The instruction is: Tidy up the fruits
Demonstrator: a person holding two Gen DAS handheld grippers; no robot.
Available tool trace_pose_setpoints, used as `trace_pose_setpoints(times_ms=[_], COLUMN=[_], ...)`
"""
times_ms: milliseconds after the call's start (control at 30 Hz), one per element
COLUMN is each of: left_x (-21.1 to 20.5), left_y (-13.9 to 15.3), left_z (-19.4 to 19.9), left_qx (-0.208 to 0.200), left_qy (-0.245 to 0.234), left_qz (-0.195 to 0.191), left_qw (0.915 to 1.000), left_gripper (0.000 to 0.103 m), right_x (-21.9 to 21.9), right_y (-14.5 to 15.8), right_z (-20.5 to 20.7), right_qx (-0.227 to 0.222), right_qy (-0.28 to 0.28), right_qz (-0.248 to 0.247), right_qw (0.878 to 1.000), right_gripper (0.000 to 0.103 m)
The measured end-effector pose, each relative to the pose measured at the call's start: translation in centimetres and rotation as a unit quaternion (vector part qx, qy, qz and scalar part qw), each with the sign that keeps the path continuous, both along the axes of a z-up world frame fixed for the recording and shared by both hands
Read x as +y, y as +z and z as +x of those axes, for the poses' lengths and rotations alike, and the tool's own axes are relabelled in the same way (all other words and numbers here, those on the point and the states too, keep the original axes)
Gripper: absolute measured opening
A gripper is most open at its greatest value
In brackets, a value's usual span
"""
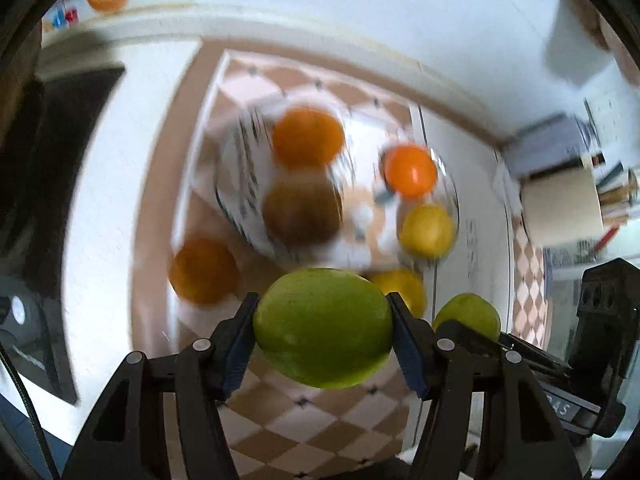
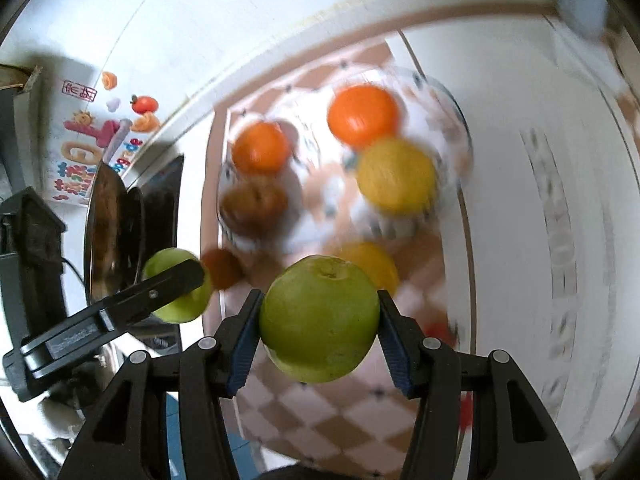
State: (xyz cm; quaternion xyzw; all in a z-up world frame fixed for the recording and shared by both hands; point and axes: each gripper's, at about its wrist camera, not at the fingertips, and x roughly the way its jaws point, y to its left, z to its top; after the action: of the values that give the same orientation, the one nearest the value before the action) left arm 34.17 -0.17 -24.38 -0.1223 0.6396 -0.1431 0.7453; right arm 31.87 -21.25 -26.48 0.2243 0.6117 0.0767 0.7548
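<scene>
Claws | left [image 1: 323,330] clamps green guava [image 1: 323,326] | right [image 2: 319,330] clamps green apple [image 2: 319,318]

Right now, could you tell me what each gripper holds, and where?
Each holds a green fruit by its sides: left gripper on one, right gripper on another.

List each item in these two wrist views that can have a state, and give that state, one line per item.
Left claw: shut on a green fruit, held above the table.
Right claw: shut on a second green fruit, also lifted.
Left bowl: holds an orange fruit and a brown fruit.
Right bowl: holds an orange fruit and a yellow fruit.
Checkered cloth: spread flat, loose fruits resting on it.
</scene>
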Motion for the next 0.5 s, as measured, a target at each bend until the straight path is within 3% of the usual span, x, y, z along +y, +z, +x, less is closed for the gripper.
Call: trace_pose_setpoints(times_ms=[133,267,500], left_x=[0.8,1.0,1.0], left_y=[0.5,-1.0,-4.8], left_z=[3.9,8.0,12.1], left_qx=[-0.011,0.000,0.046], left_qy=[0.018,0.027,0.031], left_qz=[0.026,0.055,0.093], left_qw=[0.9994,0.9981,0.9941], left_gripper=[0.060,0.060,0.060], right_x=[1.0,2.3,2.7], right_y=[-0.1,-1.9,-3.8], right_z=[3.5,8.0,10.3], right_qx=[-0.018,-0.012,0.020], right_qy=[0.025,0.059,0.068], right_qz=[-0.054,-0.099,-0.099], right_qw=[0.998,0.993,0.993], right_gripper=[0.058,0.058,0.058])
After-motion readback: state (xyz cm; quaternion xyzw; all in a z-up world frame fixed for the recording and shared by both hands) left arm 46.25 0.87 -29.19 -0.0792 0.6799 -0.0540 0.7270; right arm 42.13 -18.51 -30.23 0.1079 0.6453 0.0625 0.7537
